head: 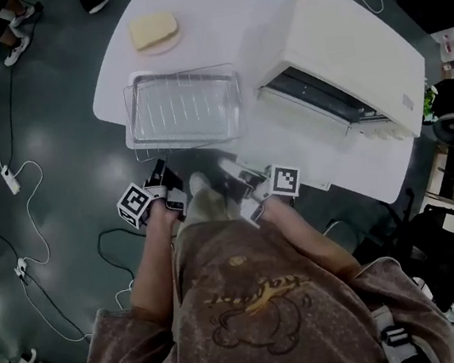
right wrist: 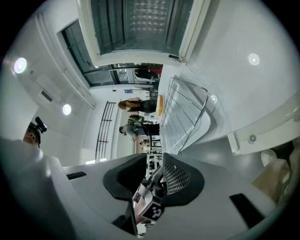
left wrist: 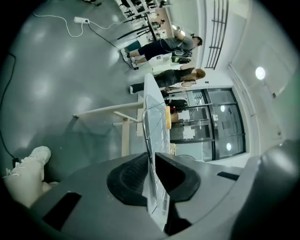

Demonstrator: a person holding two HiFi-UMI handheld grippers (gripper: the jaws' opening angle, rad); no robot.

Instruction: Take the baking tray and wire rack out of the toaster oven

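The left gripper (left wrist: 152,163) clamps the tray (head: 135,118) rim, probably to steady it on the table (head: 209,24), while the right gripper (right wrist: 155,163) stands released.

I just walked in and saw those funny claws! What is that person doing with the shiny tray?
A person with a gripper in each hand has the baking tray, with the wire rack lying on it, out on the white table beside the open toaster oven. The left gripper is clamped on the tray's near edge. The right gripper is open and holds nothing.
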